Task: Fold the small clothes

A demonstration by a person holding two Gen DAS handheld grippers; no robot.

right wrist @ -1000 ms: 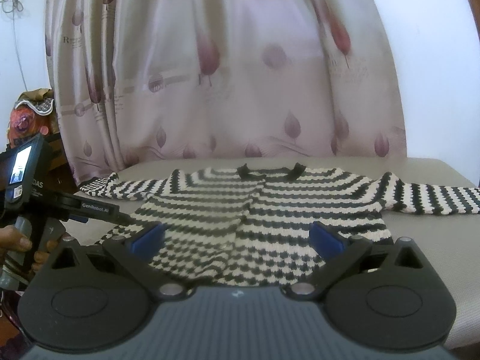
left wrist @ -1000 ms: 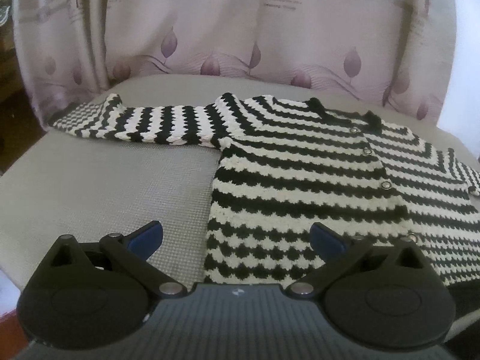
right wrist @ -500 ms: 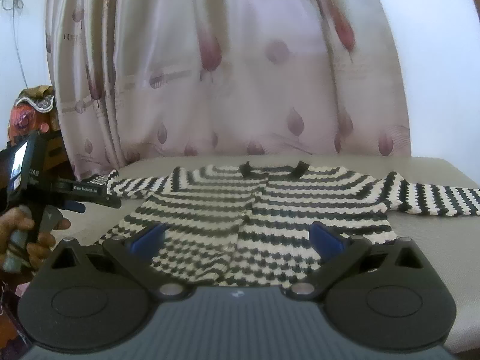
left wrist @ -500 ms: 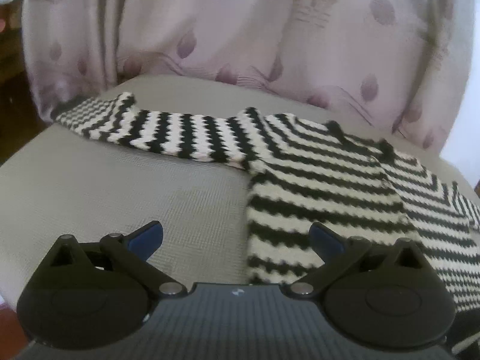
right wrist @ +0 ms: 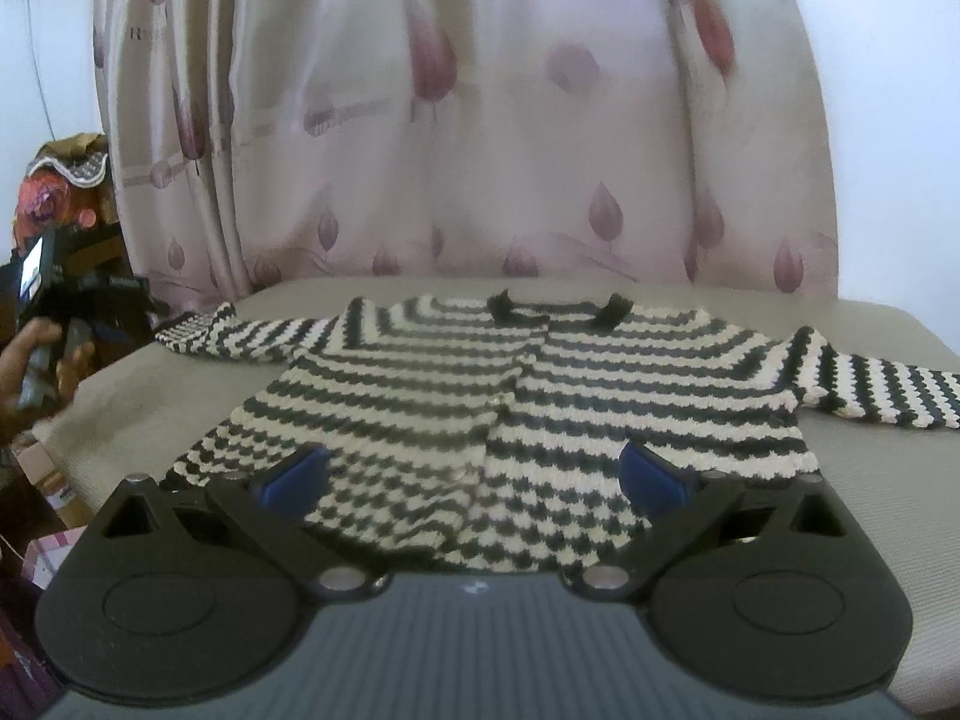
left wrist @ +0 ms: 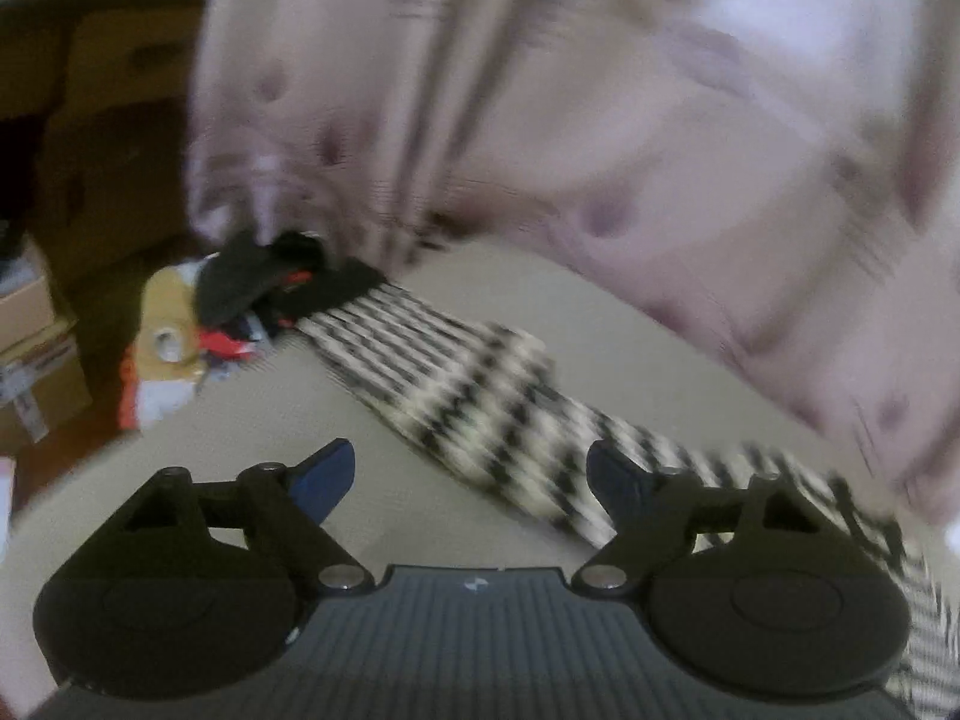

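Cardigan point(right wrist: 516, 408) lies flat on the grey bench point(right wrist: 870, 480), sleeves spread — left claw point(left wrist: 468, 474) gapes empty by the left sleeve point(left wrist: 456, 384); right claw point(right wrist: 474, 474) hangs wide open, holding nothing, near the hem.

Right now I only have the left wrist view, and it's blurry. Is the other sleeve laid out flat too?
Observer: Yes, the other sleeve lies flat, stretched out sideways on the grey pad.
Operator: Is the front closed?
Observer: It looks closed; the cardigan is spread flat, collar on the far side.
Operator: Is the right gripper holding anything?
Observer: No, the right gripper is open near the hem, gripping nothing.
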